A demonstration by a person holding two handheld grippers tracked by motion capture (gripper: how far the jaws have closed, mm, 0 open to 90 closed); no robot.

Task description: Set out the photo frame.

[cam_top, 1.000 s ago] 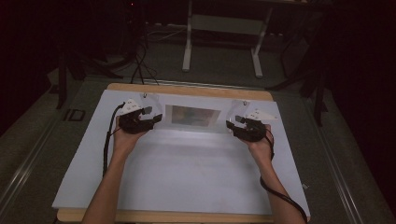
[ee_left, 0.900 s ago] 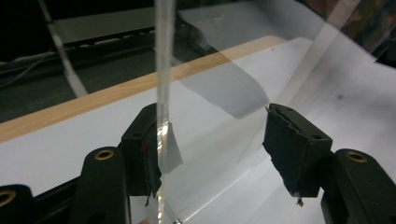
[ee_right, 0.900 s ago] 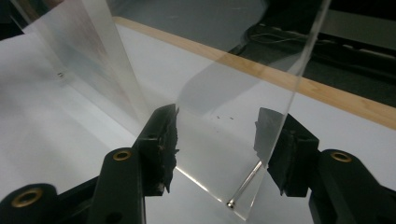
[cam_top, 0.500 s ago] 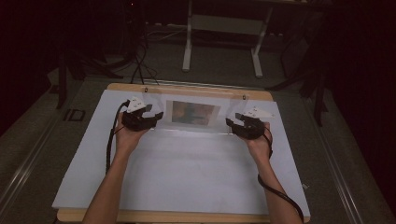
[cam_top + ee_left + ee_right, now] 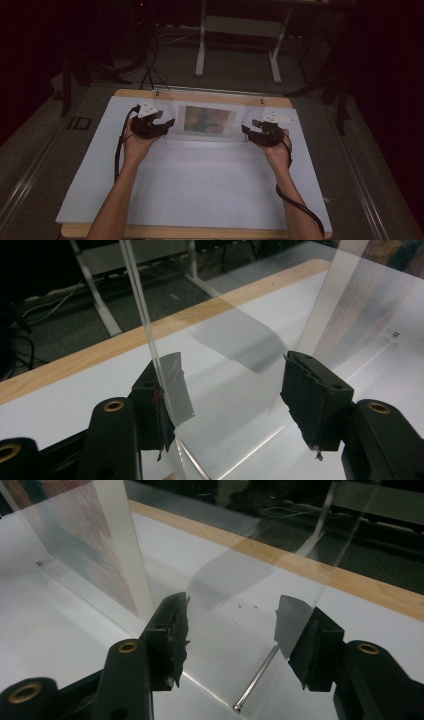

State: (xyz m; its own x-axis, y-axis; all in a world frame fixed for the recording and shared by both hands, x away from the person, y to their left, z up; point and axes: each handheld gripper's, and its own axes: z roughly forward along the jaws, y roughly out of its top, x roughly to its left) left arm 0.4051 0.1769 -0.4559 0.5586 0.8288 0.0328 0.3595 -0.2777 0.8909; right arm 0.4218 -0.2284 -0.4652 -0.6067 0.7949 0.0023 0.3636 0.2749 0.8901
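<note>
The clear plastic picture frame (image 5: 207, 121) stands upright near the far edge of the white board (image 5: 200, 190), with a printed picture (image 5: 207, 119) held in its middle. It looks like a sheet of smooth, glassy acrylic, thin at the edges and see-through enough that the wooden table edge (image 5: 200, 93) behind it shows through.

The left gripper (image 5: 155, 125) sits at the frame's left end and the right gripper (image 5: 257, 132) at its right end. In the left gripper view the jaws stand spread apart, with the frame's thin upright edge (image 5: 150, 340) just against the inner face of one black pad (image 5: 170, 390) and the other pad (image 5: 312, 397) well clear of it. In the right gripper view the jaws are likewise released, one pad near the picture's pale border (image 5: 125, 555) and the other beside the frame's clear side edge. The pads look rough and worn, with frayed tape.

A slim metal pin (image 5: 255, 680) lies flat on the board just in front of the frame, between the right gripper's jaws.

The step in hand looks like lining both grippers up on the frame's two ends before gripping. The next move calls for closing both sets of jaws evenly on the slippery plastic, then lifting level so the sheet does not twist.
</note>
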